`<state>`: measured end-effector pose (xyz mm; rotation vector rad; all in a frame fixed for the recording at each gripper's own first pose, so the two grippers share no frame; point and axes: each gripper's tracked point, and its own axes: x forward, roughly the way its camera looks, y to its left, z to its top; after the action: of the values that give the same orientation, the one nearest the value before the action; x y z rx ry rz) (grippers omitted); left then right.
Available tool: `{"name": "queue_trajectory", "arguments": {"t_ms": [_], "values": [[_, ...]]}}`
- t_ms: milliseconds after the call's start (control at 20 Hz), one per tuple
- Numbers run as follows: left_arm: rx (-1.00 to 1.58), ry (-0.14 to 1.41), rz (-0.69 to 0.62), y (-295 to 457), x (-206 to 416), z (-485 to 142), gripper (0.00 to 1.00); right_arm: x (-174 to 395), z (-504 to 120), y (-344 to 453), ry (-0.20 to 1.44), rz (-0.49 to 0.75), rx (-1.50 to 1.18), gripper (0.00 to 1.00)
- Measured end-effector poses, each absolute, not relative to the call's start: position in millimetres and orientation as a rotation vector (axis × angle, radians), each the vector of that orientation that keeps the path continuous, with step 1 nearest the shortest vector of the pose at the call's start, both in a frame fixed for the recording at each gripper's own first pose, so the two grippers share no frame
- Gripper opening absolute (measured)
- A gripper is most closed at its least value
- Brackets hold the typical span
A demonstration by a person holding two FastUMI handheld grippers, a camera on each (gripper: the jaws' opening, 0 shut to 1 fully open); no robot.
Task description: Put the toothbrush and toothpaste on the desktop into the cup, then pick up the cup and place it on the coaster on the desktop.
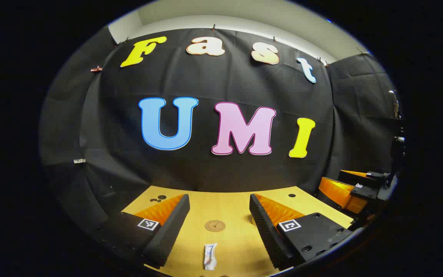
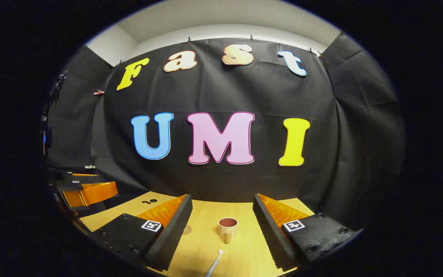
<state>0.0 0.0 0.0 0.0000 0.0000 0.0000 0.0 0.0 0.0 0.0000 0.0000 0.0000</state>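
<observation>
Both tongs gape empty, the left gripper (image 1: 218, 223) above the toothpaste (image 1: 210, 256) whose label is unreadable, low centre, the right gripper (image 2: 221, 227) framing the cup (image 2: 227, 227) and toothbrush (image 2: 214, 264)

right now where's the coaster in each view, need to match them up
Left gripper view: coaster low centre on the desktop, between the left gripper's open fingers, beyond the toothpaste.
Right gripper view: coaster low, left of centre, partly hidden behind the right gripper's finger, left of the cup.
Shared landmark: dark spots near the desktop's far left edge.
</observation>
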Motion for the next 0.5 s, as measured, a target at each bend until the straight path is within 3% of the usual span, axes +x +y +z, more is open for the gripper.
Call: {"name": "queue_trajectory", "arguments": {"t_ms": [500], "values": [[-0.025, 0.035, 0.05, 7, 10, -16, 0.97, 5, -11, -1, 0.047, 0.05, 0.033, 0.98]]}}
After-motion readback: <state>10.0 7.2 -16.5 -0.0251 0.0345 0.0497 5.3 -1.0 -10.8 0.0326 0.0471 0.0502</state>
